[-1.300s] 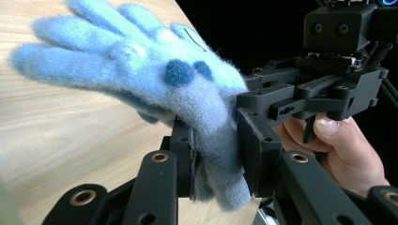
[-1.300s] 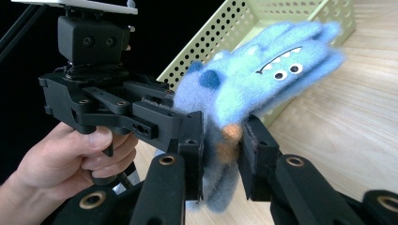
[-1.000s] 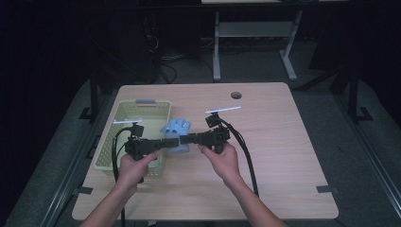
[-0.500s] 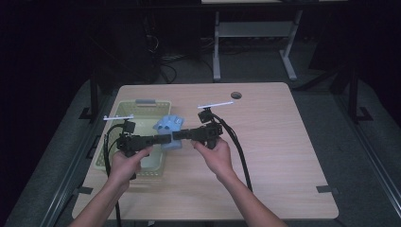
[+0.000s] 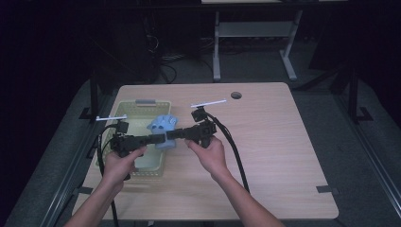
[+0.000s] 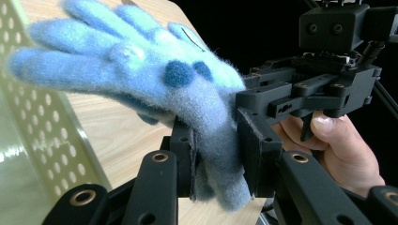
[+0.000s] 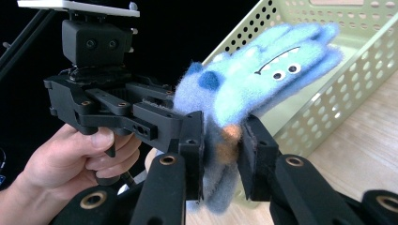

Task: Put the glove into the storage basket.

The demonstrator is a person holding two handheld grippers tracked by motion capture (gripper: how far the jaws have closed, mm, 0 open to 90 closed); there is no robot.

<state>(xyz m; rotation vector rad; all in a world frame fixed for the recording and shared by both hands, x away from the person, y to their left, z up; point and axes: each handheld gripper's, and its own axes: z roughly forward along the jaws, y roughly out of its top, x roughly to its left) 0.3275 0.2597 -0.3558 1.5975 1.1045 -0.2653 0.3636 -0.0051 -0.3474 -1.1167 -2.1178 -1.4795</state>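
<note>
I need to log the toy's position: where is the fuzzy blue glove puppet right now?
In the high view, the fuzzy blue glove puppet hangs left of centre, pinched between both tongs, at the right wall of the pale green perforated plastic basket.

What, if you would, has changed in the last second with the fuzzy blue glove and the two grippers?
Both grippers, left and right, carried the fuzzy blue glove leftward to the pale green perforated basket's right rim. Both stayed clamped on the glove; the basket stayed put.

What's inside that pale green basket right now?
The basket looks bare inside where its floor shows. The blue glove, pinched between the left gripper and the right gripper, is held above the basket's right rim and hides part of the floor there.
</note>
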